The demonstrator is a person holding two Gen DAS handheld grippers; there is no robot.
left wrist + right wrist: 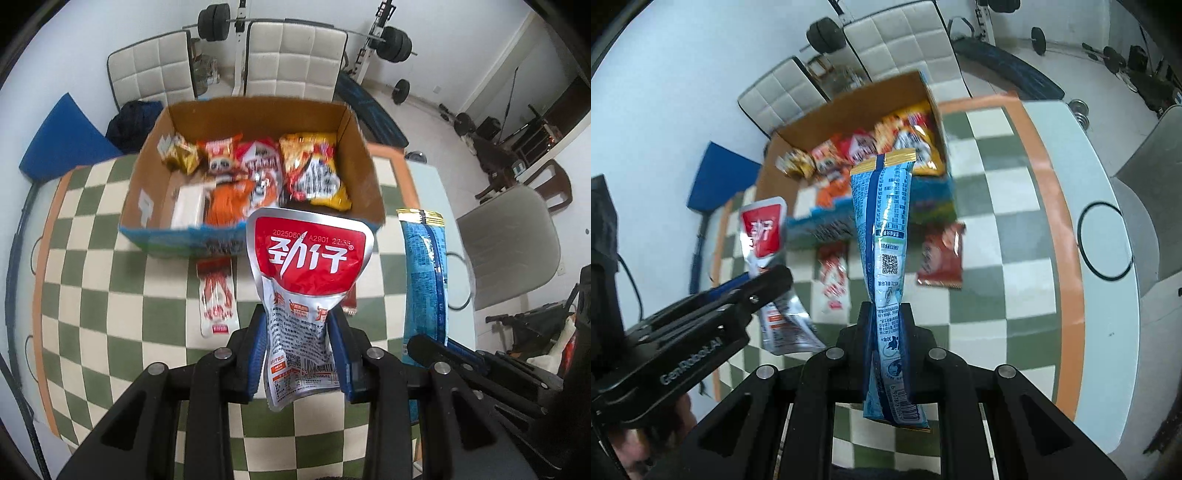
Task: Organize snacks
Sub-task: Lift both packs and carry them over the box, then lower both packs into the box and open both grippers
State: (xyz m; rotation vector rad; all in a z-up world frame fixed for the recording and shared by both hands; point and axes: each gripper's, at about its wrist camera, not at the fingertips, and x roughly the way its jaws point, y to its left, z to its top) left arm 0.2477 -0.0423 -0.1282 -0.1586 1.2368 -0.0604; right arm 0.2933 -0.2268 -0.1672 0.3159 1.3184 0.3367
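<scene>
The left gripper (297,325) clamps a red-and-silver snack pouch (306,266) while the right gripper (886,332) pinches a blue snack packet (884,236), both near the cardboard box (255,110).

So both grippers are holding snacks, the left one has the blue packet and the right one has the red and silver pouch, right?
Swapped. The left wrist view shows the left gripper holding the red and silver pouch; the right gripper holds the blue packet.
</scene>
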